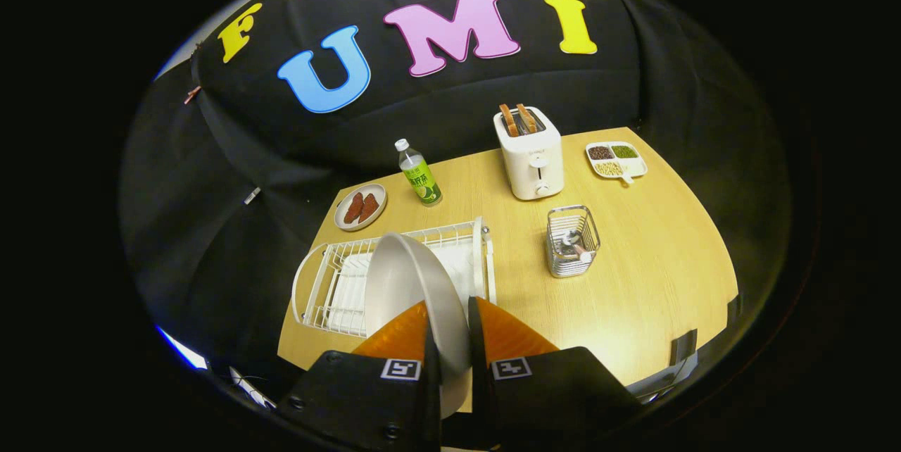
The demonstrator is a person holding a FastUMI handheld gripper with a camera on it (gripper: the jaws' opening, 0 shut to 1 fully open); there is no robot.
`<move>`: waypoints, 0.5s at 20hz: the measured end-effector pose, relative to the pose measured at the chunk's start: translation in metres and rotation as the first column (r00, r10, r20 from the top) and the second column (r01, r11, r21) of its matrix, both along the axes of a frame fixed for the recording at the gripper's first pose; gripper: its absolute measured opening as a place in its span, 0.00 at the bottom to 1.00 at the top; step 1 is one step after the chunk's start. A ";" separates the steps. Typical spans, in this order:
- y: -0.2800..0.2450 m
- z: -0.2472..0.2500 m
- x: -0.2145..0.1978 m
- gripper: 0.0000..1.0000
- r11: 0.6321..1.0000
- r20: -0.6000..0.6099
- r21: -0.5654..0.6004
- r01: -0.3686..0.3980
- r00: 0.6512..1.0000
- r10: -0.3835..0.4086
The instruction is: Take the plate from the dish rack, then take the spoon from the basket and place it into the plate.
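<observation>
My gripper point(448, 322) is shut on the rim of a grey plate point(412, 283), which stands on edge between the two orange fingers point(401, 336), lifted high above the table. Below it lies the white wire dish rack point(331, 276), partly hidden by the plate. To the right of the rack stands a small wire basket point(571, 241) with the spoon point(574, 244) inside, its handle end showing at the top.
On the wooden table point(647, 283) stand a white toaster point(529, 153) holding toast, a green bottle point(419, 174), a small plate with brown pieces point(360, 207), and a divided dish of beans point(616, 158) at the far right corner.
</observation>
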State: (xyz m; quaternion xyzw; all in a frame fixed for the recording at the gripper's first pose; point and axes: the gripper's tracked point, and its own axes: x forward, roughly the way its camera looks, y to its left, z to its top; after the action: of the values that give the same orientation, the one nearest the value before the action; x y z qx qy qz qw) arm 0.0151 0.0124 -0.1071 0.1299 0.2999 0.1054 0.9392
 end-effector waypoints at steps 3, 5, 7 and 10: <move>-0.049 -0.013 -0.019 0.22 0.998 -0.041 0.059 -0.002 0.999 0.005; -0.080 -0.023 -0.031 0.22 0.996 -0.075 0.093 -0.013 0.997 0.020; -0.115 -0.040 -0.038 0.22 0.996 -0.103 0.093 -0.018 0.994 0.027; -0.157 -0.070 -0.031 0.22 0.996 -0.139 0.085 -0.021 0.990 0.033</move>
State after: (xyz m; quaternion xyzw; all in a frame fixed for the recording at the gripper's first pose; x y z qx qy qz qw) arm -0.0156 -0.1446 -0.1772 0.1720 0.3622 0.1213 0.9080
